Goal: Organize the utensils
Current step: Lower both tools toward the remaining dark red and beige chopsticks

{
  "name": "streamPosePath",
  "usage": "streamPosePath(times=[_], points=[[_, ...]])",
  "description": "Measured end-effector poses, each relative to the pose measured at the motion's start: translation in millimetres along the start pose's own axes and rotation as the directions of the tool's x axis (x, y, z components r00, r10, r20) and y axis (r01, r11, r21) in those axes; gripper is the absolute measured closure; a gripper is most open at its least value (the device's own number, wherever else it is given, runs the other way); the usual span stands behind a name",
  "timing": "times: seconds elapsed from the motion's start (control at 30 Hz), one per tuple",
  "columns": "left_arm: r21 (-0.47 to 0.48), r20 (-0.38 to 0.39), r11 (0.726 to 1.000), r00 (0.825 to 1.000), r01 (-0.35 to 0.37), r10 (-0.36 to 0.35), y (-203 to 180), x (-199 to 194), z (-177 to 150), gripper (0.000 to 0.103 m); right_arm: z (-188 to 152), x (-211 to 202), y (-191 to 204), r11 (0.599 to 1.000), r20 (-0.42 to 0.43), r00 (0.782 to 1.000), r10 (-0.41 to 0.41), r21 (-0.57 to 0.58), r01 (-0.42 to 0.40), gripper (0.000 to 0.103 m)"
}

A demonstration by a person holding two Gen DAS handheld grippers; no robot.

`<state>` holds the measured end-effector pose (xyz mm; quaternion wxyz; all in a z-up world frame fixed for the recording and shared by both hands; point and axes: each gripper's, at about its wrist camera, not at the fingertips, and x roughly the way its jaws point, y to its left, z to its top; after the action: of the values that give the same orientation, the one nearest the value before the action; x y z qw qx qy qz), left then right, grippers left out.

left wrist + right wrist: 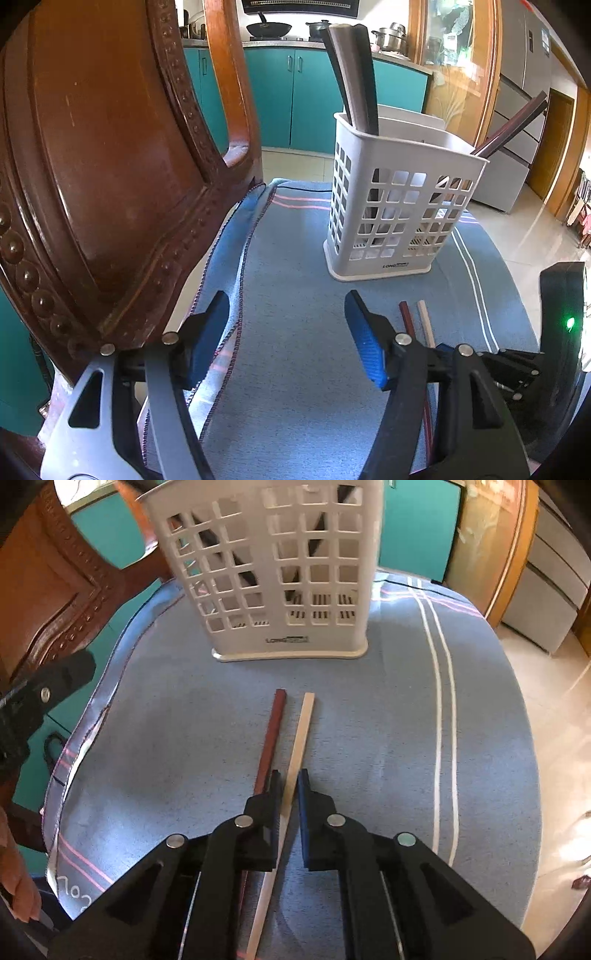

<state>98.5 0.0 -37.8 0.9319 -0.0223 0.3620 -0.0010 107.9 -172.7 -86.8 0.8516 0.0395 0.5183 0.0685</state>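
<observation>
My right gripper (289, 775) is clenched on the pale chopstick (301, 738), which lies on the blue cloth (369, 709) and runs forward between my fingertips toward the white utensil holder (269, 572). The dark red chopstick (271, 734) lies just beside it on the left, outside my left finger. My left gripper (288, 332) hangs released over bare cloth with nothing between its pads; both chopsticks lie to its right, and the holder stands ahead, already carrying dark utensils (354, 74).
</observation>
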Motion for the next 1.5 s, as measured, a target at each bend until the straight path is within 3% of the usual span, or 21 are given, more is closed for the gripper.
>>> streamPosePath(times=[0.33,0.63,0.83,0.97,1.1,1.3,1.4,1.5], points=[[0.012,-0.012,1.0,1.0,-0.002,0.002,0.7,3.9,0.0,0.036,4.1,-10.5,-23.9,0.997,0.03,1.0,0.002,0.074,-0.004,0.097],[0.027,-0.028,1.0,1.0,-0.004,0.004,-3.5,8.2,-2.6,0.035,7.3,-22.8,-33.7,0.977,0.071,0.984,0.165,0.127,-0.173,0.097],[0.047,-0.039,0.999,0.999,-0.002,0.004,-9.6,9.4,-4.9,0.033,6.7,-12.7,-37.1,0.981,0.024,0.993,0.118,0.153,-0.12,0.096],[0.046,-0.045,0.999,0.999,-0.001,0.003,-9.7,9.0,-5.7,0.033,2.1,-6.9,-41.9,0.988,-0.011,0.999,0.043,0.146,-0.041,0.096],[0.043,-0.053,0.999,0.999,0.002,0.001,-10.5,9.9,-5.9,0.032,0.2,-6.8,-44.8,0.99,-0.017,1.0,0.016,0.141,-0.013,0.087],[0.047,-0.091,0.998,0.995,0.048,-0.044,-15.7,14.5,-9.3,0.032,-2.1,-6.4,-35.7,0.997,-0.018,0.999,-0.045,0.069,0.046,0.083],[0.049,-0.129,0.996,0.989,0.079,-0.072,-21.1,19.7,-13.3,0.032,-2.4,-5.4,-35.0,0.996,-0.015,0.998,-0.054,0.07,0.055,0.088],[0.069,-0.155,0.992,0.983,0.109,-0.097,-28.7,22.6,-17.6,0.032,-2.4,-7.6,-54.7,0.986,-0.021,0.999,-0.047,0.159,0.05,0.095]])
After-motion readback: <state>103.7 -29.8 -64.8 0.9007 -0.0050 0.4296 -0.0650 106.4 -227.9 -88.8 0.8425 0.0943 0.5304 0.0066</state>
